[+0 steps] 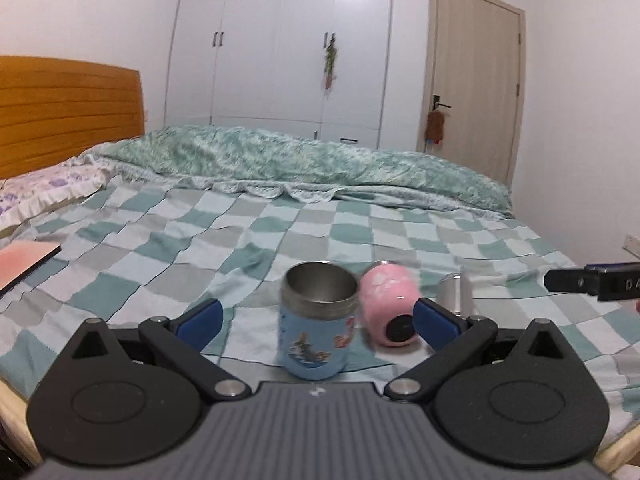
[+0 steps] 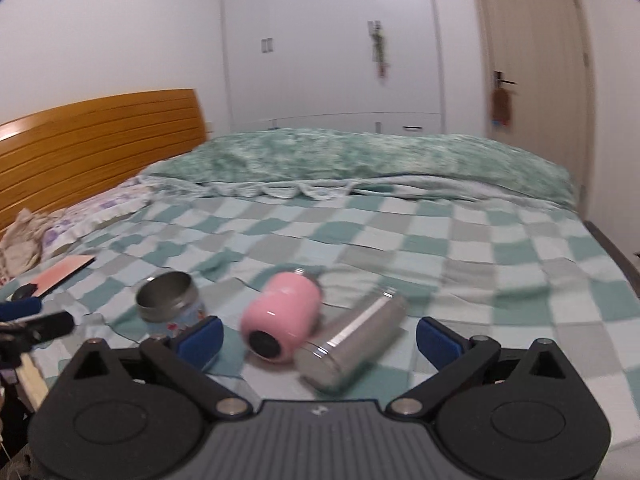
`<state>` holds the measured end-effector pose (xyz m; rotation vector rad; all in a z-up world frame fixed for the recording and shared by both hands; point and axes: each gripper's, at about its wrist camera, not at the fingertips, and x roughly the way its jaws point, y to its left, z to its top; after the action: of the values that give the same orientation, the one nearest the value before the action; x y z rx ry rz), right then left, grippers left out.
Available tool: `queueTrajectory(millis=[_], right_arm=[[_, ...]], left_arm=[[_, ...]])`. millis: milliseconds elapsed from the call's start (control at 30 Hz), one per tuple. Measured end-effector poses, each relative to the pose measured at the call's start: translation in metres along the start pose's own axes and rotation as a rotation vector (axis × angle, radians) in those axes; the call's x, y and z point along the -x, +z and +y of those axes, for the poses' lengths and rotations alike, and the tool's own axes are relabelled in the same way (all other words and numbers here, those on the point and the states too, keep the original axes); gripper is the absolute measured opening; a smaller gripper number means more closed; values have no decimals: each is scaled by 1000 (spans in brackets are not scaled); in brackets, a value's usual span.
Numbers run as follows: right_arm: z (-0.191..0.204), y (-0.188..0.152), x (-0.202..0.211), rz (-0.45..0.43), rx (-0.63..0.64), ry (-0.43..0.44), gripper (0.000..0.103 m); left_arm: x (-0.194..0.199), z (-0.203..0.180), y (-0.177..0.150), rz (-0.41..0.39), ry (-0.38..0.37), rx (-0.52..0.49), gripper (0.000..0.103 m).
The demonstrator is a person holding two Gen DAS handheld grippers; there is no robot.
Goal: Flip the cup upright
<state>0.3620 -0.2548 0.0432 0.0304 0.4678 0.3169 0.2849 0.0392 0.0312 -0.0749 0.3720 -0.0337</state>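
Note:
A blue cartoon-print cup (image 1: 316, 326) stands upright on the checked bedspread, steel mouth up, between the open fingers of my left gripper (image 1: 318, 322) without touching them. It also shows in the right wrist view (image 2: 172, 304). A pink cup (image 1: 390, 306) lies on its side just right of it, black base toward the camera; it also shows in the right wrist view (image 2: 282, 322). A silver cup (image 2: 352, 344) lies on its side beside the pink one. My right gripper (image 2: 318, 340) is open and empty, with the pink and silver cups between its fingers.
The bed (image 1: 280, 232) has a checked teal cover and a bunched green quilt (image 1: 304, 164) at the back. A pink-covered book (image 1: 24, 262) lies at the left. A wooden headboard (image 1: 68, 108) stands left; wardrobe and door behind. The right gripper's tip (image 1: 592, 278) shows at the right edge.

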Motion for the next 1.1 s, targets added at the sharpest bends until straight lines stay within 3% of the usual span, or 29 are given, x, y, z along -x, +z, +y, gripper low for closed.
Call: queueTrajectory(millis=[200,400,600,867,967,1100], right_arm=[[-5,-13,25,-16,-4,-14,103],[6,-29,57,-54,2,-29,103],[21,-58,99,-98,9,-22,103],[43,-98,169,-150,47,-21,103],[53,-110,190,-156,54,-17,103],[67,-126,217,-193,62,-14,103]], left_arm=[[23,-19,-1,-19,-19,-30,103],[52,-26,-9,-38,29,-16,103],[97,-27,-24,-84,35,9,103],[167,-26,-56,-122,102,-11,103],[188,-27,-66,-129,79,-27,103],[211,-25,-80,-144,93,44,103]])
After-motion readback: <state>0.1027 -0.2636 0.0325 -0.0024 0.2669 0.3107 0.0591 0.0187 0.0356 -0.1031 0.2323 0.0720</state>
